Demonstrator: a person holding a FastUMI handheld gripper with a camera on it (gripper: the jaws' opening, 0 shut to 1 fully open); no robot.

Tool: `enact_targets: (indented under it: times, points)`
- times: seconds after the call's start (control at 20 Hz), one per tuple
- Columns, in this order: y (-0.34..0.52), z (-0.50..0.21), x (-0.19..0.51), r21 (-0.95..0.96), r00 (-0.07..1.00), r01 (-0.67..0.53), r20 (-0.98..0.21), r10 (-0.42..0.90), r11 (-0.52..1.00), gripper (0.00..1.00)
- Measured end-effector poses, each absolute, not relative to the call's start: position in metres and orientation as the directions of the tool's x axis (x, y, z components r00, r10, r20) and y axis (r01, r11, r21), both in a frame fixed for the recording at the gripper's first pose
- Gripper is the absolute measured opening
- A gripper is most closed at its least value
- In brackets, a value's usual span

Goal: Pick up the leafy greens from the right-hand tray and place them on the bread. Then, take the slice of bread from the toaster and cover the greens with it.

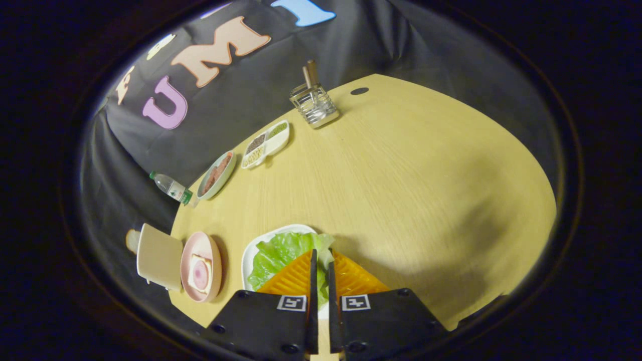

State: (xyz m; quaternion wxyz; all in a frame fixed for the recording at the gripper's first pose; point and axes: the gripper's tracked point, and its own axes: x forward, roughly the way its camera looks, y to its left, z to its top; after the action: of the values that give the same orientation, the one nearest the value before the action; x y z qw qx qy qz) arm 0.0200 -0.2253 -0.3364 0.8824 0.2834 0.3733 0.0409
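The leafy greens are seen lying on a white tray on the wooden table, directly under and just ahead of the gripper. Much of the leaf is hidden by the two fingers, so its long axis can only be guessed to run from the fingers away toward the tray's far rim. A strip of green shows in the narrow gap between the fingers, which are drawn almost together; they appear to be pinching the leaf, though real pressure from both sides cannot be confirmed.

Beside the tray, on the side away from the open table, one pink plate is found holding one slice of bread with what may be a round slice of meat on it. Just beyond that plate one toaster is placed, with one slice of toast protruding at its far end, partly cut off.

Farther from the tray along the table's edge, one oval dish of reddish food, one small bottle lying beside it, and one divided dish of seeds are seen. Farthest away one wire rack with two wooden handles is placed.
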Motion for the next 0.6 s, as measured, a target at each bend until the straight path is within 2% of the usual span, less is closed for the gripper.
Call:
enact_targets:
  times: [0.25, 0.6]
  points:
    - [-0.220, -0.324, 0.019, 0.483, 0.718, 0.113, -0.644, 0.264, 0.869, 0.05]
    - [-0.193, -0.272, 0.017, 0.445, 0.759, 0.057, -0.601, 0.251, 0.894, 0.05]
